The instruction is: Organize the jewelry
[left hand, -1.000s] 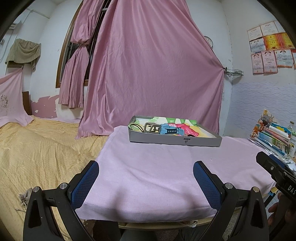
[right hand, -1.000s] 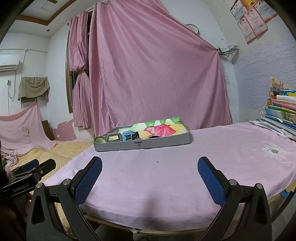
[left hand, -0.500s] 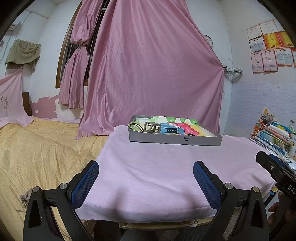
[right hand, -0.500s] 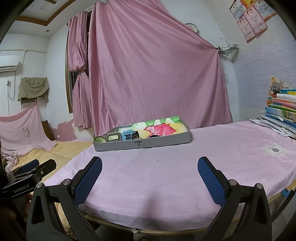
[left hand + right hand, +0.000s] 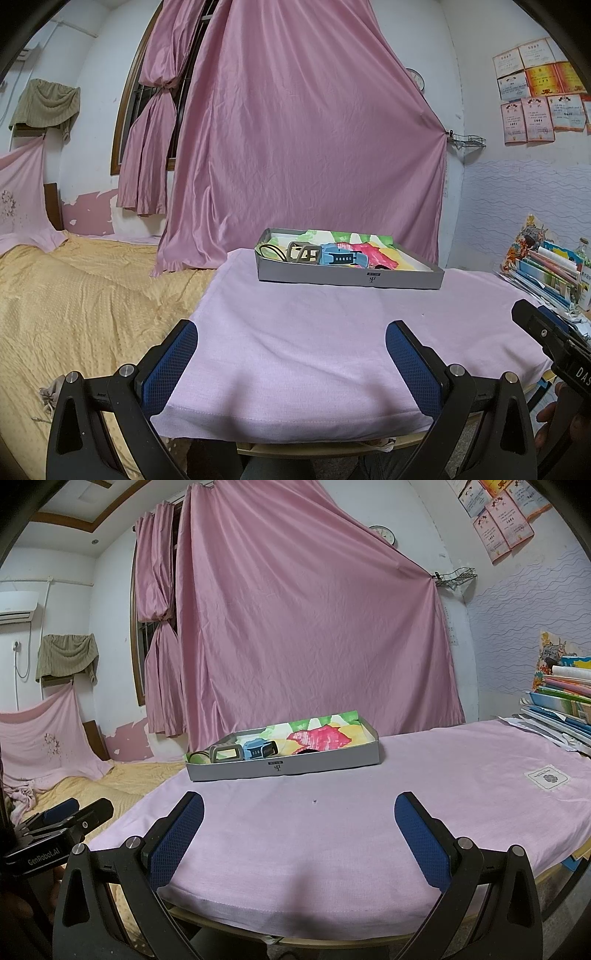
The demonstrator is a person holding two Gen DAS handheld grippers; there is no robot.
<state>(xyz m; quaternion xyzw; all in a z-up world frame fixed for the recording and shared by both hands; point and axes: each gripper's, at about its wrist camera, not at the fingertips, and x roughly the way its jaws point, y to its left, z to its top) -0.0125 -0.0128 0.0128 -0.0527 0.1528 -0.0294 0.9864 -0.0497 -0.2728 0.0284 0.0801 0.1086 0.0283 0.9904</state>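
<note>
A shallow grey box with a colourful lining stands at the far side of the pink-clothed table. In it lie an olive-grey watch, a blue watch and a thin dark loop at the left end. My left gripper is open and empty over the table's near edge. My right gripper is open and empty over the near edge too. Both are far from the box.
A yellow-covered bed lies left of the table. A stack of books and papers sits at the right. A pink curtain hangs behind the box. A white label lies on the cloth at right.
Both views have shifted only slightly; the grippers stay open and nothing on the table has moved.
</note>
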